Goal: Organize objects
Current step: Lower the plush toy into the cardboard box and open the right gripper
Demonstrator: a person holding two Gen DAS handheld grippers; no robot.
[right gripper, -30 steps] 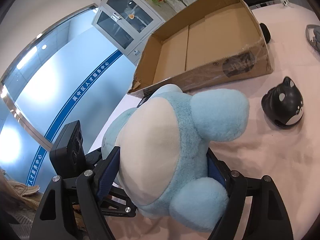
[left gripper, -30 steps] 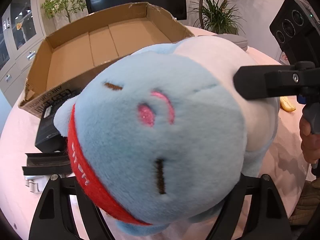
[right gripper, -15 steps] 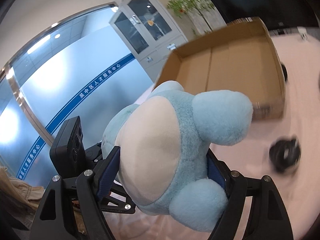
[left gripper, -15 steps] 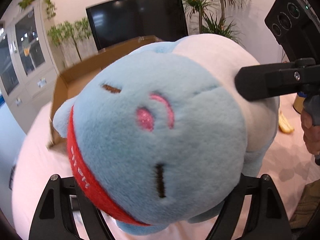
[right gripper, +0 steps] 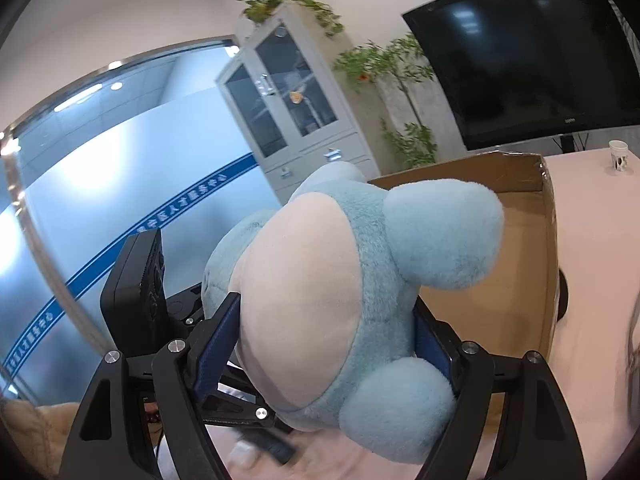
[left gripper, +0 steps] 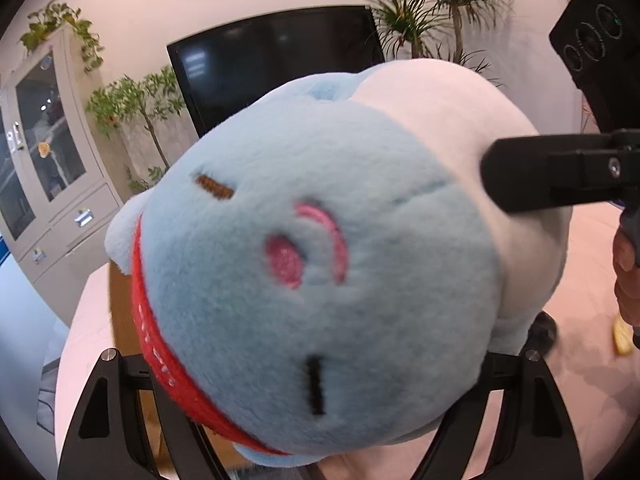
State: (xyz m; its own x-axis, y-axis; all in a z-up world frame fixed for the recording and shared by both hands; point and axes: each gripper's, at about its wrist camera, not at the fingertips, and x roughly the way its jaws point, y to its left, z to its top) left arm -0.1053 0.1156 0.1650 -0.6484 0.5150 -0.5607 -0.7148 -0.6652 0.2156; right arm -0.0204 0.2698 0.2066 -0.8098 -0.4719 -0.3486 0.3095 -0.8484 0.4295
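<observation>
Office room backdrop: wall-mounted black TV [right gripper: 536,56], grey glass-door cabinet [right gripper: 296,108] with trailing plants on top, potted palm [left gripper: 444,4] by the wall, frosted glass partition [right gripper: 100,184] with a blue stripe. Pink tablecloth [right gripper: 592,216] covered the table; open cardboard box [right gripper: 520,264] sat on it, with a small white cup [right gripper: 619,155] near the far edge. Light-blue plush toy [left gripper: 320,264] with red collar and cream belly was held up off the tablecloth, in front of and partly above the box, gripped by both tools at once. Left gripper [left gripper: 320,420] clamped the head end, face filling the left wrist view; its fingers were mostly hidden under the plush, closed against it from both sides. Right gripper [right gripper: 328,344] was squeezed on the toy's body, blue pads [right gripper: 218,336] pressed into the cream belly on one side and blue fur on the other, legs sticking out toward the box. Right gripper's finger [left gripper: 552,172] also showed in the left view, pressed into the belly. Small dark round object [right gripper: 563,296] peeked out behind the box's right wall, unclear what.
</observation>
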